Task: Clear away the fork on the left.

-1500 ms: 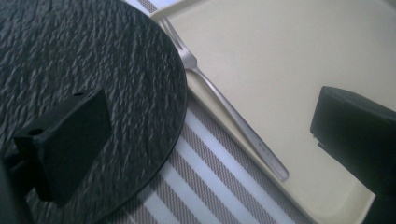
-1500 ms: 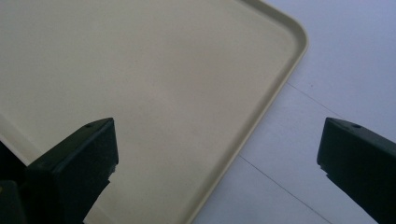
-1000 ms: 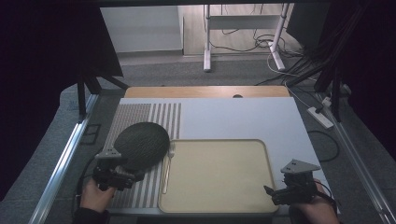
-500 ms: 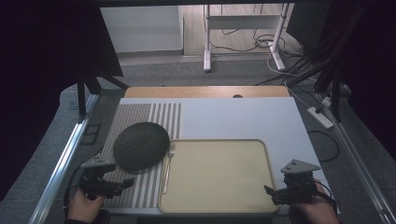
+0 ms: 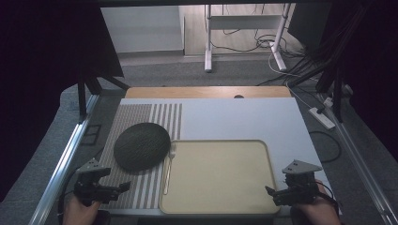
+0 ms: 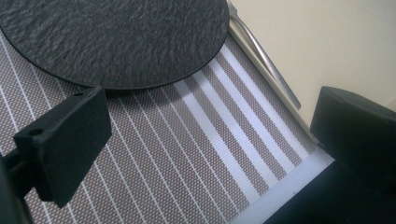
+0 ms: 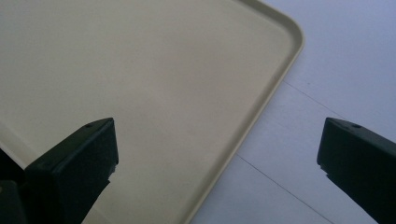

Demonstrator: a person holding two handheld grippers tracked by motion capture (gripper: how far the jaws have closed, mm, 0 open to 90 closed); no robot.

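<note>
A round black slate plate [image 5: 141, 145] lies on the striped placemat [image 5: 141, 192], left of a beige tray [image 5: 218, 176]. A metal utensil [image 5: 168, 168] lies along the tray's left edge. My left gripper [image 5: 119, 188] hovers open over the placemat's near part, just short of the plate. In the left gripper view, the plate [image 6: 116, 37], the utensil handle [image 6: 266, 60] and the tray [image 6: 327, 42] lie beyond the open left gripper [image 6: 210, 140]. My right gripper [image 5: 272, 194] is open at the tray's near right corner. In the right gripper view, the open right gripper [image 7: 217, 163] straddles the tray rim [image 7: 275, 84].
The white table top [image 5: 234, 119] stretches behind the tray, with a wooden strip [image 5: 206, 92] at its far edge. Metal rails [image 5: 70, 150] run along both sides. A power strip [image 5: 321, 117] and cables lie on the floor to the right.
My left gripper has drawn back from the plate toward the near left corner of the placemat. The right gripper, plate, utensil and tray have stayed put.
</note>
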